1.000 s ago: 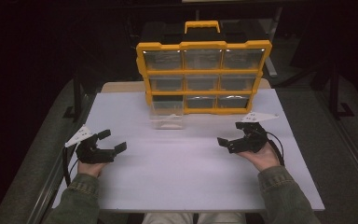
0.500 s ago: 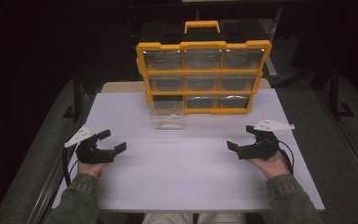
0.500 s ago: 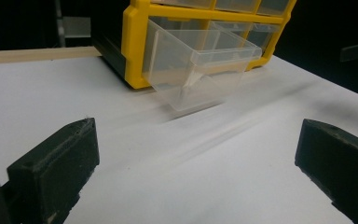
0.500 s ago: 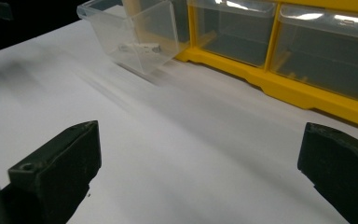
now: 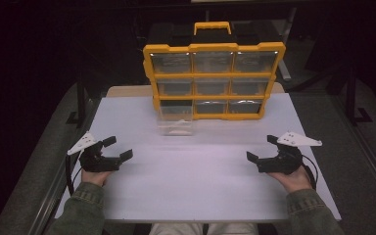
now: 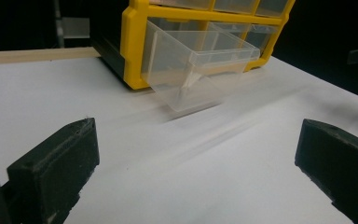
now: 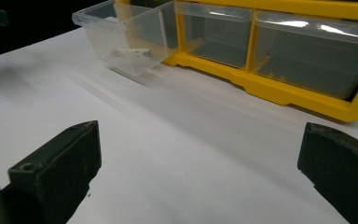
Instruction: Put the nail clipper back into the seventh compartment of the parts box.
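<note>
2 grippers, jaws spread, lie well short of the clear drawer.

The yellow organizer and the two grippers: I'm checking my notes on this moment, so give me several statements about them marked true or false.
1. The clear drawer at the bottom left of the yellow organizer is pulled out. True.
2. The left gripper is shut on the drawer. False: it is open, apart from the drawer, above the white table.
3. The right gripper has its fingers spread wide. True.
4. The organizer lies flat on its back. False: it stands upright, handle on top.
5. A small pale item lies in the pulled-out drawer. True.
</note>
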